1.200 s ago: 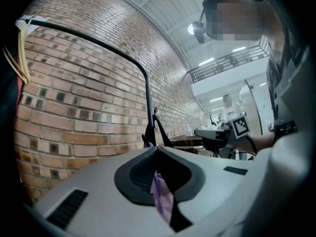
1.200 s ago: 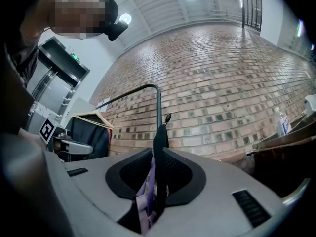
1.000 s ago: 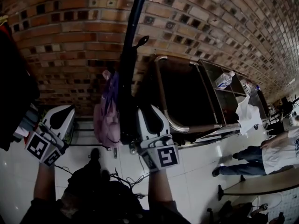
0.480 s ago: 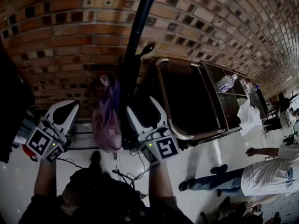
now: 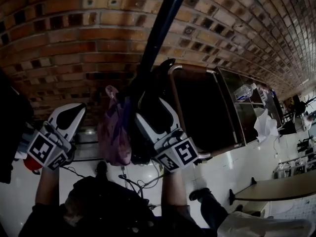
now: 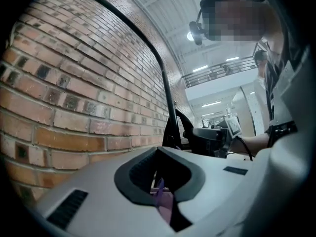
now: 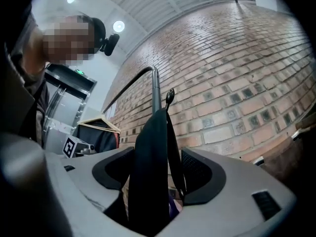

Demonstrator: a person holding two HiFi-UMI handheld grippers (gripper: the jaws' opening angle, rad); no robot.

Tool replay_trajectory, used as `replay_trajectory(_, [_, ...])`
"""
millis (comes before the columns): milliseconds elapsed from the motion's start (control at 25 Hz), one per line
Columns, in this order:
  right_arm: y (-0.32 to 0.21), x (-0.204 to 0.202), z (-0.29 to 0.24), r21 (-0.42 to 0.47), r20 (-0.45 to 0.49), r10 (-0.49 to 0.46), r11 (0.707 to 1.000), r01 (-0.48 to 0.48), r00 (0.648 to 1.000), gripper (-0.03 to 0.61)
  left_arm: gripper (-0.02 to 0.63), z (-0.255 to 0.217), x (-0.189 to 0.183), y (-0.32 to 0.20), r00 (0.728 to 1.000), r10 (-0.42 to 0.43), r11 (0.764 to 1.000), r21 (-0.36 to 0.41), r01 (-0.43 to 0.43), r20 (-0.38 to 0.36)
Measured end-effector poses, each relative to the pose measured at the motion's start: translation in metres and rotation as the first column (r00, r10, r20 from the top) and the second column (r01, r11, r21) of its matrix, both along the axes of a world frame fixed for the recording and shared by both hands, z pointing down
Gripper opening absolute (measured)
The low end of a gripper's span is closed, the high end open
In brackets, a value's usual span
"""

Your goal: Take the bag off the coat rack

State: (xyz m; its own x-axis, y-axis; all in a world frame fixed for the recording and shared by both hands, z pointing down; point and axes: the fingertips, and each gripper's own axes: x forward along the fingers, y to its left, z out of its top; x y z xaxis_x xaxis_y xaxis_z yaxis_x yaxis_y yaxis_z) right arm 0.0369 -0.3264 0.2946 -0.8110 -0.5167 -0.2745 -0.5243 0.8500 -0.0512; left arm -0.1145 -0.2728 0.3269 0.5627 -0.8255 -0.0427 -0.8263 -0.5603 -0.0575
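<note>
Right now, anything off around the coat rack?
Nothing damaged or spilled. The black strap hangs from the coat rack hook between the right gripper's jaws, which have just been opening and don't press it; the purple bag hangs beside the pole.

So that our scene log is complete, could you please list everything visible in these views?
brick wall: one, red-brown, behind everything
coat rack: one, black, centre
purple bag: one, purple, hanging at the rack
black strap: one, black, hanging from a rack hook
shelf unit: one, dark, right of the rack
bottle: one, clear, on the shelf unit
garment on hanger: one, dark, far left
table: one, beige, lower right
left claw: one, white, left of the purple bag, tips together
right claw: one, white, jaws just opened, strap between them
</note>
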Motion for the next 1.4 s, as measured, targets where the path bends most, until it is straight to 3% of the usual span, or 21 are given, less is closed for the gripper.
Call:
replay_trajectory(520, [-0.01,-0.032,-0.021,0.098,-0.126,-0.044,0.994,0.057,0.991,0.282,0.014,0.0,0.0,-0.045,0.998,0.053,0.999,-0.011,-0.053,-0.029])
replay_trajectory(640, [-0.015,-0.031,-0.023,0.118,-0.159,0.008,0.993,0.011,0.987,0.228,0.014,-0.001,0.001,-0.051,0.998,0.064,0.998,-0.008,-0.064,-0.028])
replay_trajectory(720, [-0.019,-0.028,-0.023,0.126,-0.179,0.051,0.992,-0.029,0.983,0.152,0.014,-0.002,0.001,-0.054,0.997,0.069,0.998,-0.003,-0.07,-0.024])
replay_trajectory(1000, [-0.019,-0.024,-0.02,0.101,-0.187,0.061,0.994,-0.043,0.98,0.146,0.014,-0.002,0.0,-0.064,0.996,0.083,0.997,0.0,-0.083,-0.03])
replay_trajectory(1280, [-0.017,-0.02,-0.023,0.138,-0.215,0.027,0.99,0.003,0.976,0.13,0.015,-0.003,0.002,-0.071,0.994,0.104,0.995,-0.004,-0.104,-0.031])
replay_trajectory(1400, [-0.02,-0.015,-0.028,0.136,-0.188,0.007,0.991,0.019,0.982,0.079,0.014,-0.003,0.004,-0.072,0.993,0.112,0.994,-0.005,-0.112,-0.044])
